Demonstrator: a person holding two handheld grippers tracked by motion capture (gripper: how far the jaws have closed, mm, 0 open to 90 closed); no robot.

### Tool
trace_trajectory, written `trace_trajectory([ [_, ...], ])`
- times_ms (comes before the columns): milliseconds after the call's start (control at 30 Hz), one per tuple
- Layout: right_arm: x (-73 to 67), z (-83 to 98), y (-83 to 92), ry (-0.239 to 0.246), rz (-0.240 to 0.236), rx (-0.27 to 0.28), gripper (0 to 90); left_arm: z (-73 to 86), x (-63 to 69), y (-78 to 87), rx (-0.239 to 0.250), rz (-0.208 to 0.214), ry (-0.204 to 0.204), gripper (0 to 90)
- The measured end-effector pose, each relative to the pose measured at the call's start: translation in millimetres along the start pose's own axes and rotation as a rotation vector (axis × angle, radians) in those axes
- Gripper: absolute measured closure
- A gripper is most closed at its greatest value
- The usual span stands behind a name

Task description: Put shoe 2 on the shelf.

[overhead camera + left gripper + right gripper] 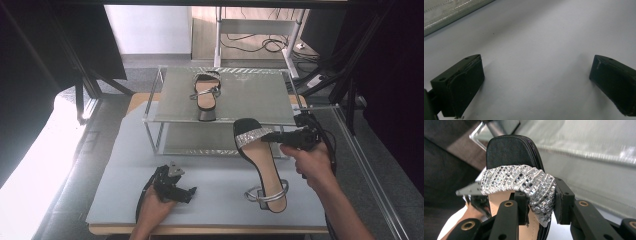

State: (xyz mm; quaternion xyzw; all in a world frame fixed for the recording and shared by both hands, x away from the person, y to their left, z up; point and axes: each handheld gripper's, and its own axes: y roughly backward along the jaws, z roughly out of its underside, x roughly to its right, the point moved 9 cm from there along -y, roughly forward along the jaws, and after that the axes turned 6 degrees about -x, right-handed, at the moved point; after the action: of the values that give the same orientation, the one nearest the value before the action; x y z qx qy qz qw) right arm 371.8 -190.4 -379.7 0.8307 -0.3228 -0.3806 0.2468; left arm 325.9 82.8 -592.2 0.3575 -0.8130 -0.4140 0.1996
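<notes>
The right tool (541, 203) pinches the soft rhinestone strap of a light, stiff-soled sandal (260, 160), lifted beside the shelf (165, 107) (heel dangling, may swing). The left tool (536, 85) gapes empty over the desk (120, 200).

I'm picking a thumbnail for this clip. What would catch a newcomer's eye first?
The sandal with its glittering strap, pinched by the right claw and lifted in front of the rack. Its twin already stands on the rack's top shelf. The left claw rests open and empty over the grey mat.
</notes>
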Motion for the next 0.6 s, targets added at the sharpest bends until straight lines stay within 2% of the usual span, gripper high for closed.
trace_trajectory([
  [333,0.1,-42.6,-1.4,-0.080,-0.026,0.021,67.8,0.0,0.2,-0.1,0.001,0.002,0.002,0.0],
  [600,6.0,-74.2,-7.5,-0.121,0.006,0.038,67.8,-0.1,0.2,-0.2,0.003,-0.001,0.003,0.0],
])
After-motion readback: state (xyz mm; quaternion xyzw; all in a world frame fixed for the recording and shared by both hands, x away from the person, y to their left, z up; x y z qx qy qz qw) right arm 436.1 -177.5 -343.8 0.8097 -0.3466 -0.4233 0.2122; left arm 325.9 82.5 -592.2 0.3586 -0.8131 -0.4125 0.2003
